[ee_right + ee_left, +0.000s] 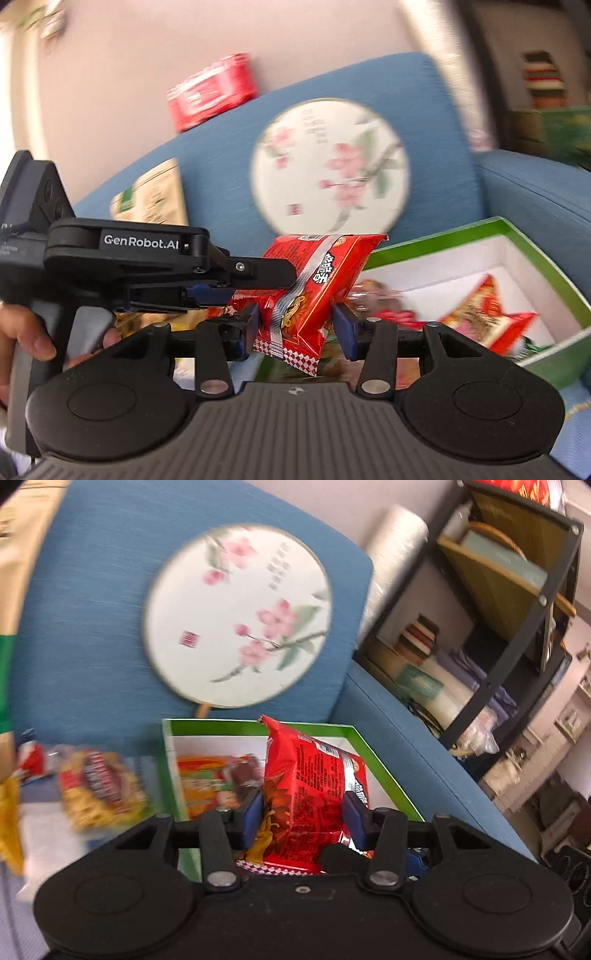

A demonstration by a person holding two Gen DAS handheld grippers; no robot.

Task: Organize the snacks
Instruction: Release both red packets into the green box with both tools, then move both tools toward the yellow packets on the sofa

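Observation:
A red snack packet stands upright between the blue pads of my left gripper, which is shut on it. Behind it lies a green-rimmed white box with an orange packet inside. In the right wrist view a red packet with a silver seam sits pinched between the pads of my right gripper. The left gripper's upper finger reaches in from the left against that packet. I cannot tell whether both grippers hold one packet or two. The green box lies to the right with snacks in it.
Everything rests on a blue sofa with a round flowered fan leaning on its backrest. Loose snack bags lie left of the box. A dark shelf unit stands beyond the armrest. A person's hand grips the left handle.

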